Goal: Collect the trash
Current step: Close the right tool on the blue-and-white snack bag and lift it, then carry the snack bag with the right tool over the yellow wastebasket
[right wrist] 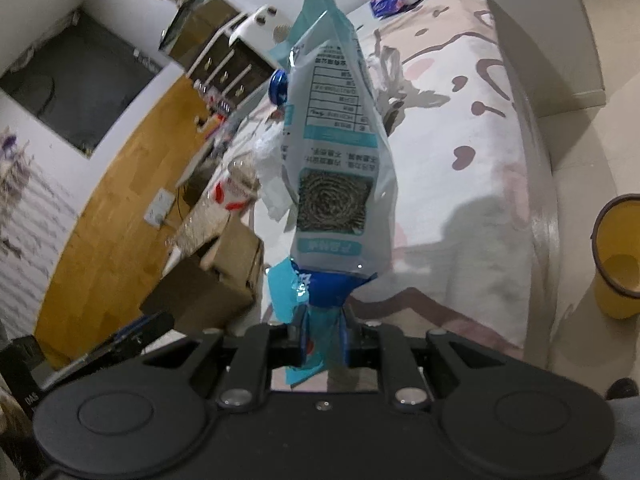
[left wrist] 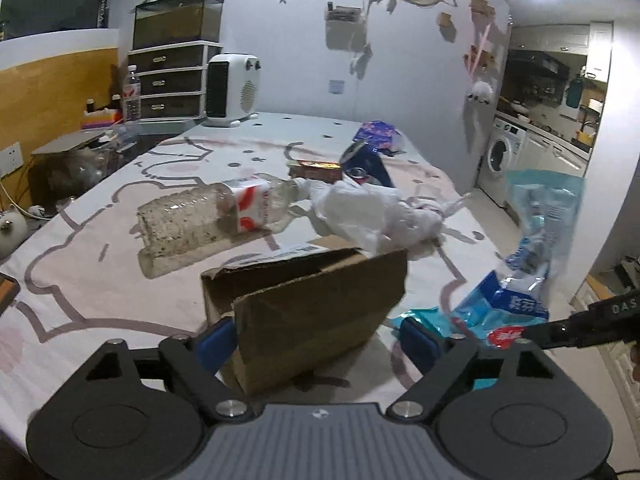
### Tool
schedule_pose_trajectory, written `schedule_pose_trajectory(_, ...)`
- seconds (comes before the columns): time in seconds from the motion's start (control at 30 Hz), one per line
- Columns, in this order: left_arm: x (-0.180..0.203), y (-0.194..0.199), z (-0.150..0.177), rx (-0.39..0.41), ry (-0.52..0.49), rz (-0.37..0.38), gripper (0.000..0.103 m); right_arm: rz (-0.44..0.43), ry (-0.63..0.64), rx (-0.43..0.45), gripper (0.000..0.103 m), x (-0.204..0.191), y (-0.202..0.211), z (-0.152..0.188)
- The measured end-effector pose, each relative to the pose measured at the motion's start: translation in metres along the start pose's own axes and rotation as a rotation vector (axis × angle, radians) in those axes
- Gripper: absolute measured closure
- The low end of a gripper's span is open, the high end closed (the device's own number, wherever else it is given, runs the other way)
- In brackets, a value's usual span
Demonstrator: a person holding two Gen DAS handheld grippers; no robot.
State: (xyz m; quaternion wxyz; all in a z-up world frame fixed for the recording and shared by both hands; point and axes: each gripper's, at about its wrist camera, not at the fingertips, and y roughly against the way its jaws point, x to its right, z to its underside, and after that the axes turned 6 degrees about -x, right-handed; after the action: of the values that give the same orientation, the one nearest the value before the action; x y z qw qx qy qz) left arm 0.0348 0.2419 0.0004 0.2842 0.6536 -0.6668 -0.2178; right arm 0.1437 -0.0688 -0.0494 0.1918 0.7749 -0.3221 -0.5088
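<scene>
Cardboard box (left wrist: 304,312) sat between the open left gripper (left wrist: 324,340) jaws, ungripped.
Light but stiff, best pinched by one wall; right gripper (right wrist: 322,336) clamped a limp, crinkly plastic bag (right wrist: 340,168).

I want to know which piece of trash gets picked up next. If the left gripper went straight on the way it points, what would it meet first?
Most likely the cardboard box: it sits right ahead of the left gripper, between its open jaws. Whether the pads already touch it is unclear. The plastic bottle lies farther on.
</scene>
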Motion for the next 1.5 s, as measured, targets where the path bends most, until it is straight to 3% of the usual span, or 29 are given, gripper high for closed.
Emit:
schedule_pose_trajectory(0.13,0.015,0.006,0.008,0.005,-0.011,0.079,0.019,0.054,0.067,-0.050,0.085,-0.001,0.004,-0.008)
schedule_pose_trajectory(0.27,0.044,0.008,0.015,0.000,-0.067,0.160,0.021,0.142,0.111,-0.012,0.081,-0.005,0.012,-0.018)
schedule_pose_trajectory(0.37,0.062,0.006,0.017,-0.006,-0.108,0.171,0.025,0.178,0.132,0.026,0.078,-0.007,0.015,-0.026)
schedule_pose_trajectory(0.43,0.070,0.006,0.018,0.008,-0.130,0.124,0.030,0.193,0.143,0.073,0.075,-0.009,0.017,-0.027)
schedule_pose_trajectory(0.53,0.076,0.005,0.023,0.048,-0.171,-0.035,0.035,0.177,0.137,0.153,0.065,-0.010,0.024,-0.021)
schedule_pose_trajectory(0.6,0.078,0.003,0.026,0.063,-0.192,-0.109,0.041,0.157,0.116,0.198,0.046,-0.009,0.026,-0.011)
schedule_pose_trajectory(0.7,0.074,-0.001,0.029,0.048,-0.192,-0.127,0.055,0.148,0.053,0.278,0.040,-0.009,0.025,0.006)
schedule_pose_trajectory(0.87,0.076,-0.008,0.036,0.078,-0.208,-0.154,0.064,0.126,-0.177,0.420,0.031,0.003,0.020,0.027)
schedule_pose_trajectory(1.03,0.086,-0.013,0.038,0.110,-0.242,-0.177,0.078,0.103,-0.359,0.470,0.031,0.017,0.012,0.039)
schedule_pose_trajectory(1.23,0.091,-0.021,0.035,0.108,-0.207,-0.195,0.087,0.050,-0.412,0.471,0.035,0.018,-0.003,0.043)
schedule_pose_trajectory(1.43,0.097,-0.020,0.037,0.108,-0.177,-0.182,0.098,0.033,-0.493,0.485,0.059,0.028,-0.016,0.041)
schedule_pose_trajectory(1.5,0.097,-0.020,0.038,0.109,-0.165,-0.171,0.100,0.037,-0.506,0.468,0.080,0.032,-0.017,0.041)
